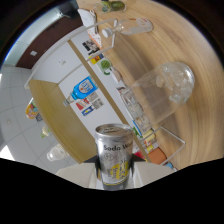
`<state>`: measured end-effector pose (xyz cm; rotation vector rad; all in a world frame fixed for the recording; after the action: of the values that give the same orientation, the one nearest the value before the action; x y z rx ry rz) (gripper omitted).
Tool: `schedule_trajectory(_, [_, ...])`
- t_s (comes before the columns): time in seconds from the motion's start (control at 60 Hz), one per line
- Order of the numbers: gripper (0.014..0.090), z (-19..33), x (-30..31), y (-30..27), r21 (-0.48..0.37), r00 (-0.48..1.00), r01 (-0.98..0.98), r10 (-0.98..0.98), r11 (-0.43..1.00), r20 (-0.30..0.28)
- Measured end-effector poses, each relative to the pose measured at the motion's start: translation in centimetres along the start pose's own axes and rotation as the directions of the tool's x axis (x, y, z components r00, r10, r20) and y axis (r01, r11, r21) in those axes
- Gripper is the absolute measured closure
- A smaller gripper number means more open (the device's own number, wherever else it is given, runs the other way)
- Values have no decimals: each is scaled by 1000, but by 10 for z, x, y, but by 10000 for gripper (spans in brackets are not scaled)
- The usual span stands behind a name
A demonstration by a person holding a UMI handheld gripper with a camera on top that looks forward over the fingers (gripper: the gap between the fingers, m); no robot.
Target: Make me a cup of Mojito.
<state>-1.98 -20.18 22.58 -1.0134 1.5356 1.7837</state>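
Gripper view, strongly tilted: the scene is rolled, so the wooden tabletop (200, 65) runs up one side rather than lying flat.

Gripper (116, 172): closed on a soda can (116, 157). The can sits upright between the two fingers, pale finger surfaces (82, 174) showing at either side of its lower body with no gap visible. The can is silver with a yellow band low down; lettering reads "Soda W…", the rest cut off by the curve. The top rim and lid are visible; whether the tab is opened I cannot tell.

Beyond the can, on the tabletop: a clear glass (167, 90) with ice cubes (175, 80) piled in its far, rounded end. It appears tilted relative to the camera, consistent with the roll of the view. The can and the glass are apart, the glass beyond the fingers.

Farther along the tabletop: a clear bottle or jug (131, 25) of uncertain shape, and a small dish with something green (112, 6), too small to identify.

Alongside the tabletop edge: a white panel (85, 95) carrying printed cards or labels, one blue. A strip of small coloured items (150, 145) runs along the edge near the can; not identifiable. Grey tiled floor (20, 125) beyond the panel.
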Motion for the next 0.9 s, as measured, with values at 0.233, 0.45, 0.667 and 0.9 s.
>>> schedule_trajectory(0.233, [541,-3,-16,6,24,776,626,-620,780,-115])
schedule_trajectory(0.45, [541,2,-34,36,-19,80,996,-987,84,-142])
schedule_trajectory(0.667, [543,12,30,30,-148,-304,947,-942,-284,-139])
schedule_trajectory(0.9, [543,14,108,-2,-270,-421,887,-896,-375,-140])
